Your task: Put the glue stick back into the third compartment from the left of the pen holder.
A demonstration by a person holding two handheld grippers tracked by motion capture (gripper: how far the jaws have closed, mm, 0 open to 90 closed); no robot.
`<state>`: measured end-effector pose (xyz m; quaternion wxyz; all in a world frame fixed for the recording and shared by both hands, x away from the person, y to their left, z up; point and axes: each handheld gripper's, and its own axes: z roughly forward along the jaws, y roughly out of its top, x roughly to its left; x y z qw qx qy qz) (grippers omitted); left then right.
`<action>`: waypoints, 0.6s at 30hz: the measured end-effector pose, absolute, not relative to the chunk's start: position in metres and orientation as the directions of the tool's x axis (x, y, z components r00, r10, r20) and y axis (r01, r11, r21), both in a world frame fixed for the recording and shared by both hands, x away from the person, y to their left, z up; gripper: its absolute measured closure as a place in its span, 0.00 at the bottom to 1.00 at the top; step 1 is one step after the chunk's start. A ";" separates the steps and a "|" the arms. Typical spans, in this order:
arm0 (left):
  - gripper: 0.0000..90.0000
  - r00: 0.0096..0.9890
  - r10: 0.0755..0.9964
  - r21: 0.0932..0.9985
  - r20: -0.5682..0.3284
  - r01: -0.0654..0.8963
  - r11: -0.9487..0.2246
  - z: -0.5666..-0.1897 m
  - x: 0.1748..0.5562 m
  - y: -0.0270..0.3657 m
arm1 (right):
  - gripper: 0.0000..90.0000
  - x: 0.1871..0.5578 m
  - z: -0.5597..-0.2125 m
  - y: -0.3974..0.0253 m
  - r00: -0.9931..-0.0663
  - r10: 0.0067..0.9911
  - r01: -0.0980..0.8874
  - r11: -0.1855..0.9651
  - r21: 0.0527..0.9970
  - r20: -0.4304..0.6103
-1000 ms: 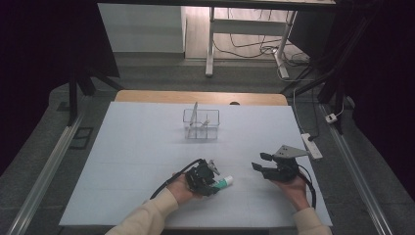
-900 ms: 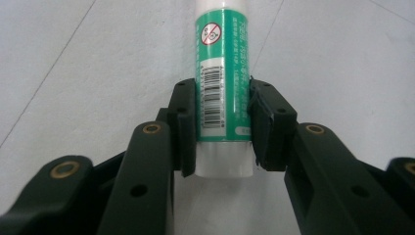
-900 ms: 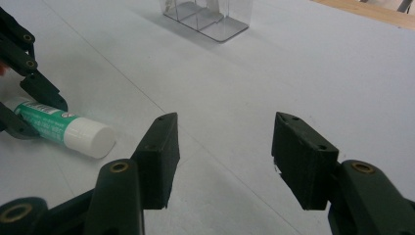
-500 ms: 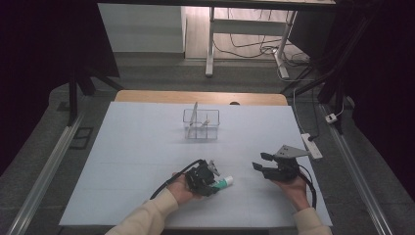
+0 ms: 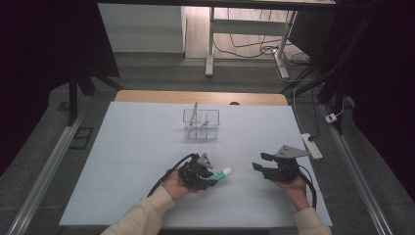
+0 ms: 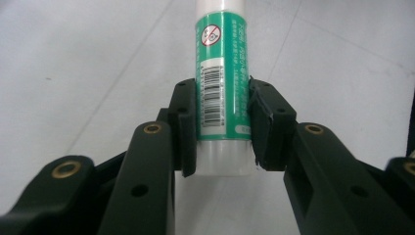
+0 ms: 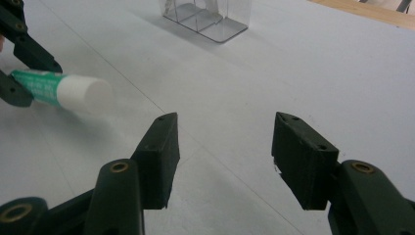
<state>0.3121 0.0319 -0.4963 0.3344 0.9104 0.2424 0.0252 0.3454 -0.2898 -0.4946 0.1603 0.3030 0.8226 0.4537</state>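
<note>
The left gripper (image 6: 222,127) pinches a green and white glue stick (image 6: 221,88) near its bottom end, low over the white worktop (image 5: 137,147). The right gripper (image 7: 225,147) is wide open and holds nothing, near the stick's white cap. A clear plastic box (image 5: 201,124) stands farther back.

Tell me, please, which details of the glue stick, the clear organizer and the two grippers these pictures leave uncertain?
- Glue stick: its cap end is cut off by the top edge of the left gripper view, and its label print is too small to read.
- Clear organizer: its contents are too small in the high view, and cropped by the top edge in the right gripper view.
- Left gripper: partly hidden by the hand in the high view.
- Right gripper: plainly open, holding nothing.
</note>
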 end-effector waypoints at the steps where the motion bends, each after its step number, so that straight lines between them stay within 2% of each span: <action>1: 0.73 0.879 0.461 0.630 -0.118 0.425 -0.650 -0.495 0.312 0.034 | 0.48 0.345 -0.495 -0.290 -0.766 0.643 0.353 0.405 0.844 0.011; 18: 0.73 0.856 0.501 0.753 -0.127 0.412 -0.513 -0.479 0.311 0.076 | 0.46 0.344 -0.493 -0.290 -0.765 0.644 0.353 0.396 0.848 0.018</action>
